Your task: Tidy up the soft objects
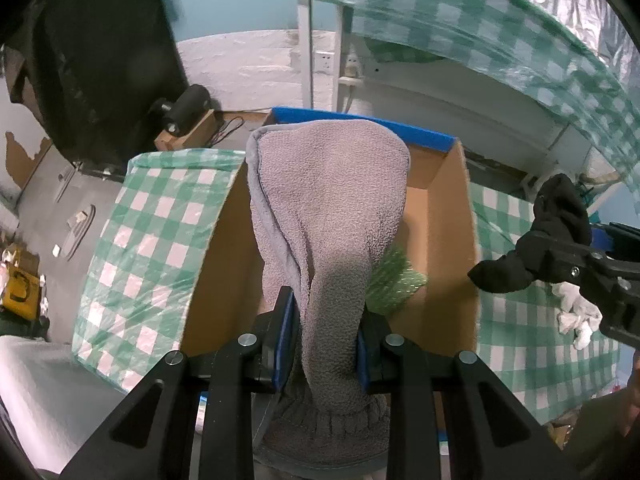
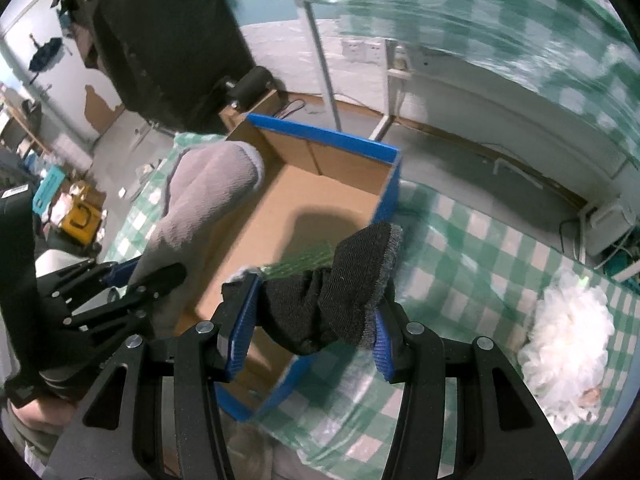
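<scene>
Checked tablecloth (image 2: 480, 240): green-and-white plastic sheet, glossy, creased. Cardboard box (image 1: 460, 216): open top, blue-taped rim, standing on the cloth; something green and ribbed lies inside, identity unclear.

Grey towel (image 1: 328, 208): terry pile, bunched, long axis running away from the left gripper (image 1: 326, 344), which is clamped on its near end. The towel hangs directly over the box opening.

Black sock (image 2: 340, 284): knit, folded, pinched by the right gripper (image 2: 308, 332) at the box's near right edge.

White fluffy item (image 2: 568, 332): loose on the cloth, far right.

Judgement: the left gripper is nearer to a clean drop; lowering suffices.
</scene>
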